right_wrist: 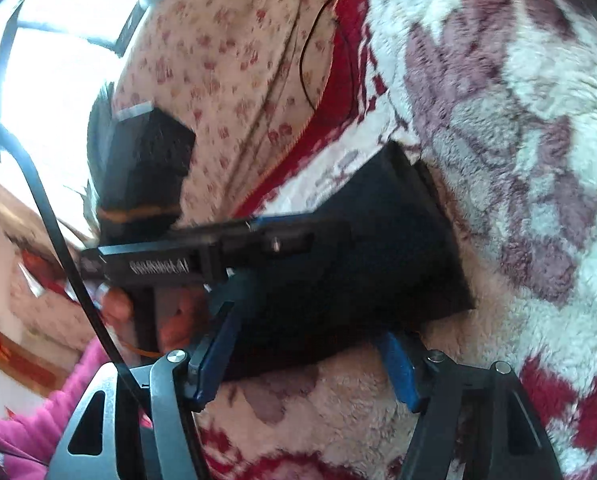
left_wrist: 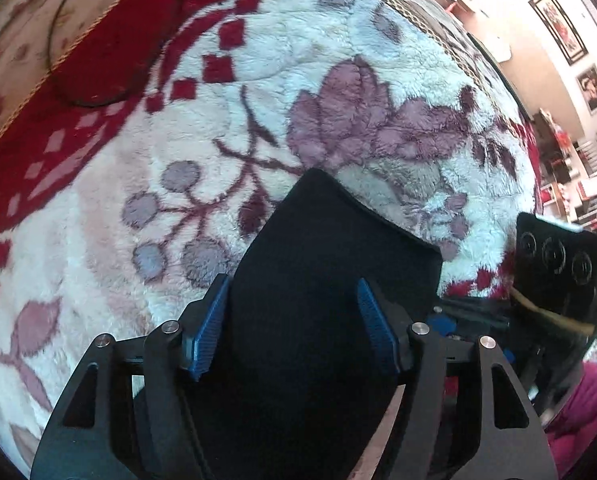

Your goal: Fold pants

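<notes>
**K:** Black pants already look like a compact folded block, lying on the fleece blanket on the bed. My read: last fold done, release step in hand.

**M:** Tool state?

**K:** Left gripper spread wide, blue pads either side of the cloth, not visibly pressing it. Right gripper also spread; the folded edge sits between its pads, no pinch I can see.

**M:** Pose?

**K:** Left points steeply down over the block. Right comes in shallower from the side, just beside the left tool's body. Hand on the left tool's handle, pink sleeve below.

**M:** Next?

**K:** Probably back both out without snagging the top layer. Loose fold could spring open.
</notes>
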A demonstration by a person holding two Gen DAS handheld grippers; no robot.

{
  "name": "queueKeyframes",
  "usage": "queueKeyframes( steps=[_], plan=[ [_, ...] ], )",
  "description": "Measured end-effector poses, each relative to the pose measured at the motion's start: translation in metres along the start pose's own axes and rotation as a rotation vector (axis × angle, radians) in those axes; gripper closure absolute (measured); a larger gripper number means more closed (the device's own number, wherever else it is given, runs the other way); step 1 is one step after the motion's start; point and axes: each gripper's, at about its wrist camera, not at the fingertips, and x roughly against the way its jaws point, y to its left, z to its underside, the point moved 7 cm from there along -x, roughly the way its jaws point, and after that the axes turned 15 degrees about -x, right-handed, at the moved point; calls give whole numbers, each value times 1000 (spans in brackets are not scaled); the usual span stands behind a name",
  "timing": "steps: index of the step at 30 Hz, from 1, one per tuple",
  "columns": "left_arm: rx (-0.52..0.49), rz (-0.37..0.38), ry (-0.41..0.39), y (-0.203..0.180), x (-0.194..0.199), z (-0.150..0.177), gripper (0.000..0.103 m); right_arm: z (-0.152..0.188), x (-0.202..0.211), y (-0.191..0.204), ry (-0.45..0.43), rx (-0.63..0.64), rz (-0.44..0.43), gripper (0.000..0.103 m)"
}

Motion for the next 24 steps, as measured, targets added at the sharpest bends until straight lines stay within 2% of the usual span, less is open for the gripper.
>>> queueKeyframes(
  steps=[2,4,6,10,15,16,17,18,20,22,23,24],
  plan=[
    [0,8,-12,1,-2,-4,39,-5,6,0,-35,-43,-54,38],
    [-11,16,-6,4,-3,-7,39,-8,5,-3,-49,-56,-40,45],
    [-65,12,12,5,-1,-7,39,-9,3,-4,-55,-64,-4,48],
    [-113,-1,26,12,8,6,39,-10,3,-4,-35,-82,-7,48],
    [-173,-6,28,14,12,18,38,-21,7,-10,-59,-153,-20,48],
    [-172,-7,32,14,10,17,37,-23,5,-10,-60,-150,-6,48],
    [-168,-5,34,13,7,17,31,-24,4,-10,-63,-148,0,49],
    [-171,0,33,11,5,17,24,-26,2,-9,-64,-146,2,51],
    [-209,-10,43,2,0,16,20,-30,1,-10,-70,-148,-2,59],
    [-244,-63,63,-5,-5,17,20,-35,-1,-12,-68,-159,-34,72],
    [-248,-80,63,-6,-6,16,22,-37,-2,-12,-69,-143,-40,73],
    [-251,-85,61,-8,-6,16,30,-37,-3,-11,-70,-128,-39,76]
  ],
)
